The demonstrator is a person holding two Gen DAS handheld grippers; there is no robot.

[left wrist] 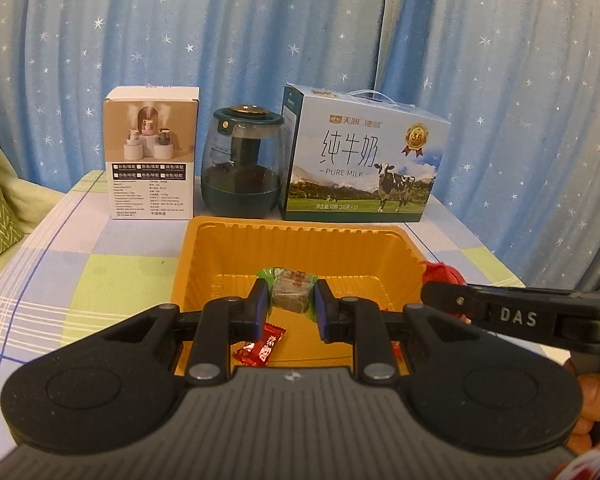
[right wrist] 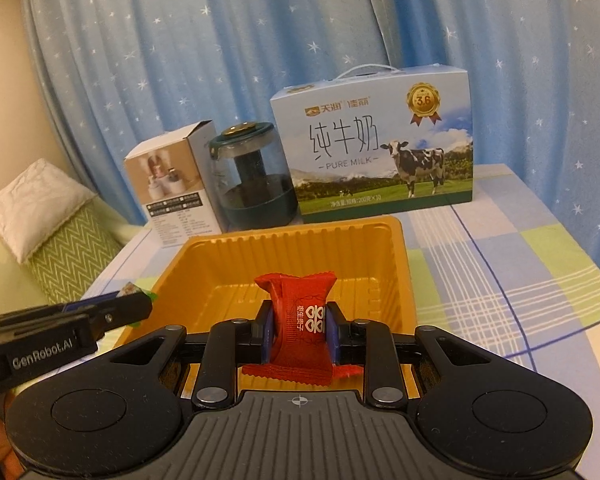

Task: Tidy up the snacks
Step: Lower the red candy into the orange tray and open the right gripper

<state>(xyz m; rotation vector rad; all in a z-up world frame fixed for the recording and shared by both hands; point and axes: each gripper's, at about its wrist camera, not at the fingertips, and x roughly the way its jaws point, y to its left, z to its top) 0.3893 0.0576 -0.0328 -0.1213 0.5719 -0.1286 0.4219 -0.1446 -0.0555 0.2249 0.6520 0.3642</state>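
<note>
My left gripper (left wrist: 291, 298) is shut on a brown candy in a clear green-ended wrapper (left wrist: 290, 291), held over the orange plastic tray (left wrist: 296, 236). A red wrapped candy (left wrist: 262, 345) lies on the tray floor under the left fingers. My right gripper (right wrist: 299, 318) is shut on a red candy pack with white print (right wrist: 300, 316), held upright above the same tray (right wrist: 300, 236). In the left wrist view the right gripper (left wrist: 444, 292) reaches in from the right with the red pack (left wrist: 444, 274). The left gripper (right wrist: 134, 306) shows at the left of the right wrist view.
Behind the tray stand a white product box (left wrist: 153, 154), a dark green glass jar (left wrist: 242, 162) and a blue milk carton (left wrist: 364, 160). A checked cloth (left wrist: 80, 280) covers the table. A blue starred curtain (left wrist: 300, 32) hangs behind. A green cushion (right wrist: 64, 248) lies left.
</note>
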